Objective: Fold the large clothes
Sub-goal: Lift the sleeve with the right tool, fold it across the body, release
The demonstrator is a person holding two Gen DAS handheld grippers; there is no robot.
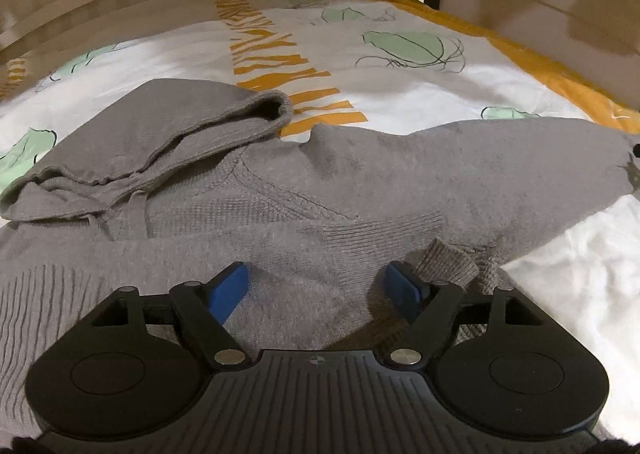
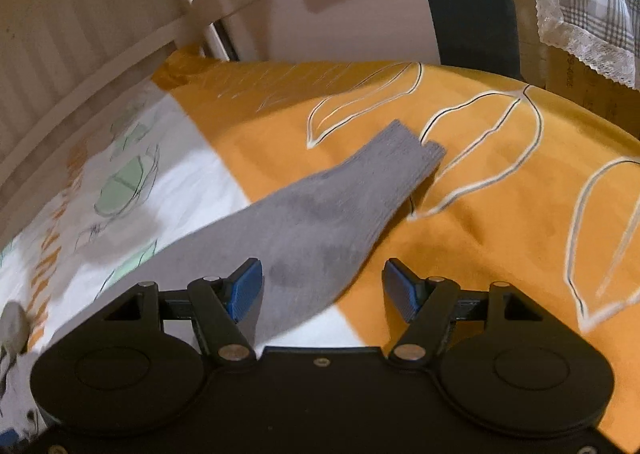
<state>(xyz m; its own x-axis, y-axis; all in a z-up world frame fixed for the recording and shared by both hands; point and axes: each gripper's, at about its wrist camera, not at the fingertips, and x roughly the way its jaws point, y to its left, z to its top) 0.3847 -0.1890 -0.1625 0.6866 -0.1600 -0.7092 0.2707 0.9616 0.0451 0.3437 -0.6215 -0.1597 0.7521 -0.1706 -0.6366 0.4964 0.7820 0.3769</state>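
Both grippers gape, holding nothing: left gripper point(image 1: 318, 286) hovers over the hoodie point(image 1: 328, 189), right gripper point(image 2: 322, 286) over its sleeve point(image 2: 344, 205), which runs toward 1 o'clock across the bedspread point(image 2: 500, 221). One cuff point(image 1: 448, 266) already lies folded in at 3 o'clock of the left jaws. I judge folding barely begun: the outstretched sleeve, hood point(image 1: 172, 141) and body remain. No containers appear.

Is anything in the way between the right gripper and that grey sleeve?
Nothing visible. The right gripper hangs open right over the grey sleeve, which lies flat on the orange bedsheet.
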